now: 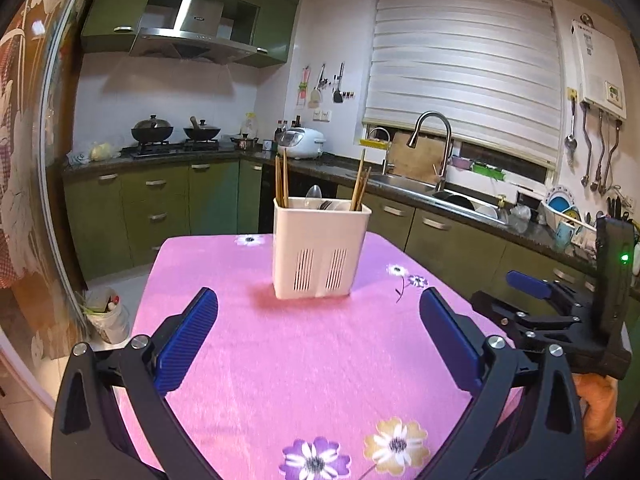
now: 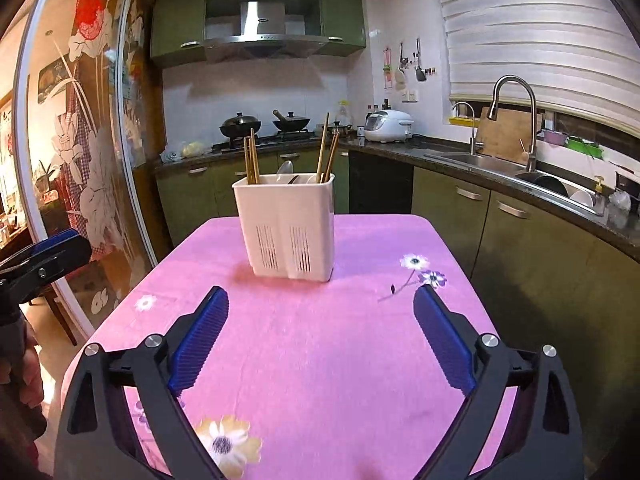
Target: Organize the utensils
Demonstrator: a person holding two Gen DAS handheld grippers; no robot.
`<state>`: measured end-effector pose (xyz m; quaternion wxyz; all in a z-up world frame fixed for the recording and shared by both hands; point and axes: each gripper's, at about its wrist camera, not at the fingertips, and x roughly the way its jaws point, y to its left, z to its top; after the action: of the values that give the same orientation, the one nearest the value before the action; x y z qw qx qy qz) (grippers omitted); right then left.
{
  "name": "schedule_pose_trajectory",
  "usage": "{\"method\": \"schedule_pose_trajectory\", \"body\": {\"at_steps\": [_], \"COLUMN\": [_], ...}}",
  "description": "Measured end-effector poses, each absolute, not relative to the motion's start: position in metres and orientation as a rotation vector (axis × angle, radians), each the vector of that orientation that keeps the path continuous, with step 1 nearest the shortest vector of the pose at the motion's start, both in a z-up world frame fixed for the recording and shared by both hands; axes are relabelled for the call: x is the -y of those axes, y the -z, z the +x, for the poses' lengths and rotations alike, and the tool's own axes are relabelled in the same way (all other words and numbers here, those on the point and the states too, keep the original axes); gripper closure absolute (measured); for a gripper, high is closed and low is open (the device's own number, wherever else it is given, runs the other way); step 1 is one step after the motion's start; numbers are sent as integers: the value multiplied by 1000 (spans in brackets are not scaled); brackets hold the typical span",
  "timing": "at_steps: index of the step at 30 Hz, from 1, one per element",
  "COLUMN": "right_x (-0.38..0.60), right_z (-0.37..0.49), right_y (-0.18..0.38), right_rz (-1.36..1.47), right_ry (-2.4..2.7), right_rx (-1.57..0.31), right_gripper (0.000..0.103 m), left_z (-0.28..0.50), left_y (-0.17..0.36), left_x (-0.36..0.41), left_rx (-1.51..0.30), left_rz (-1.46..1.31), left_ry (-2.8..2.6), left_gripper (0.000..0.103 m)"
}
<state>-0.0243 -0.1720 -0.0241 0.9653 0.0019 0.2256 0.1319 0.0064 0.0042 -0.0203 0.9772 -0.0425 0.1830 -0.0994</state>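
A white slotted utensil holder point(image 1: 320, 248) point(image 2: 289, 229) stands upright on the pink flowered tablecloth point(image 1: 304, 360) point(image 2: 320, 352). Wooden chopsticks point(image 1: 282, 178) point(image 2: 251, 160) stick up at its left and right ends, and a metal spoon point(image 1: 314, 194) point(image 2: 285, 170) shows between them. My left gripper point(image 1: 318, 304) is open above the cloth, short of the holder, with nothing between its blue pads. My right gripper point(image 2: 320, 304) is also open and empty, short of the holder. The right gripper's body shows at the right edge of the left wrist view point(image 1: 560, 312).
Green kitchen cabinets point(image 1: 160, 208) run behind the table, with a stove and pans point(image 1: 176, 132), a rice cooker point(image 1: 302, 142) and a sink with tap point(image 1: 432, 148). A glass sliding door point(image 2: 92, 140) stands at the left. A small bin point(image 1: 108, 316) sits on the floor.
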Motion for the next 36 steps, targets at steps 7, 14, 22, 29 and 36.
{"method": "schedule_pose_trajectory", "body": {"at_steps": [7,14,22,29,36], "right_x": [175,179,181,179,178], "right_z": [-55,-73,-79,-81,-80], "right_y": [18,4,-7,-11,-15], "right_rz": [-12,-30,-41,-42,-47], "right_ry": [-258,-228,-211,-209,-214], "right_rx": [-430,-391,-370,-363,-359], "right_gripper": [5,5,5,5,5], "left_z": [-20,-36,-36,-31,-31], "left_y": [8,-3,1,5,3], "left_x": [-5,-1,5,-2,-5], "left_rx": [-325,-302,-331,-351,-345], "left_rz": [-72,-54,-52,-78,-85], "left_ry": [174,158,158,154,147], "left_gripper": [7,7,7,7,7]}}
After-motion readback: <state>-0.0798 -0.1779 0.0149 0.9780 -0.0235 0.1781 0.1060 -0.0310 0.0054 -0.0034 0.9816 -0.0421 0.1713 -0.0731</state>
